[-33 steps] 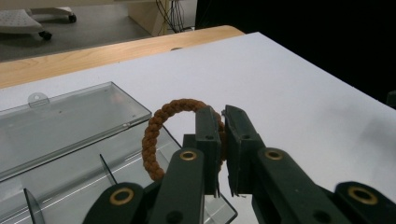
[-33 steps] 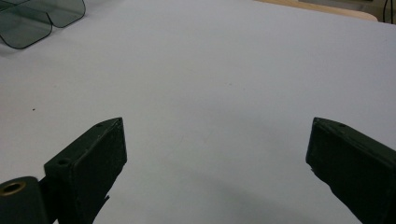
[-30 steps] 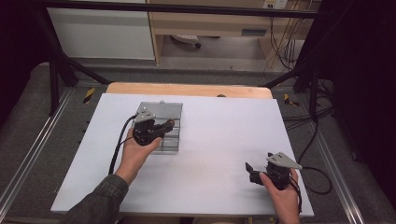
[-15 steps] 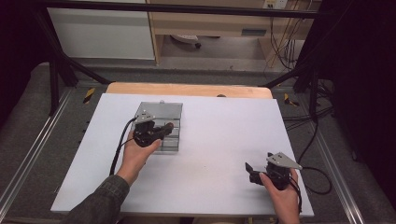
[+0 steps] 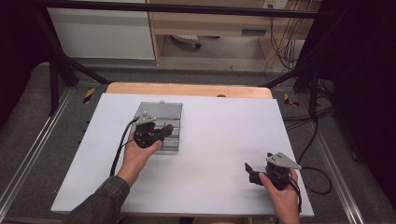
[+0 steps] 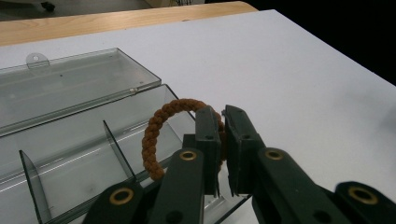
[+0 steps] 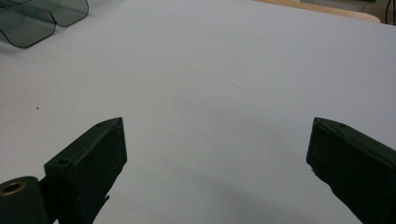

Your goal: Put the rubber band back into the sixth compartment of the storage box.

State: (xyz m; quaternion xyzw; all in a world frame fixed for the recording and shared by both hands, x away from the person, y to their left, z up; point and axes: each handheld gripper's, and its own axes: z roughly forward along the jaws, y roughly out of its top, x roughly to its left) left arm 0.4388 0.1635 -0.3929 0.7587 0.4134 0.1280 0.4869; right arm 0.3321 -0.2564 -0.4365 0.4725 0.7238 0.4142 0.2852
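White board covers the table, with a strip of wood behind it at the top of the high view and dark floor around.

My left gripper has its jaws pressed narrow on a brown braided ring. I hold the ring at its right side, and it stands upright, a little right of centre in the left gripper view. It hangs over the clear box, above the right end compartment as far as I can tell. The lid lies open flat behind, in the upper left of that frame. In the high view the left gripper is over the box, left of centre.

I judge that the step is to lay the ring into a compartment. To do it well, I should first bring the low part of the ring between the thin dividers, not on top of one, because the ring may tip or sit on the edge. Then I lower it until it nearly touches the bottom and open slowly, so that it does not roll out. I also should not push on the box wall; the box is light and may slide on the board.

My right gripper rests with jaws wide and nothing between them, over bare board. In the high view it is at the lower right, well apart from the box.
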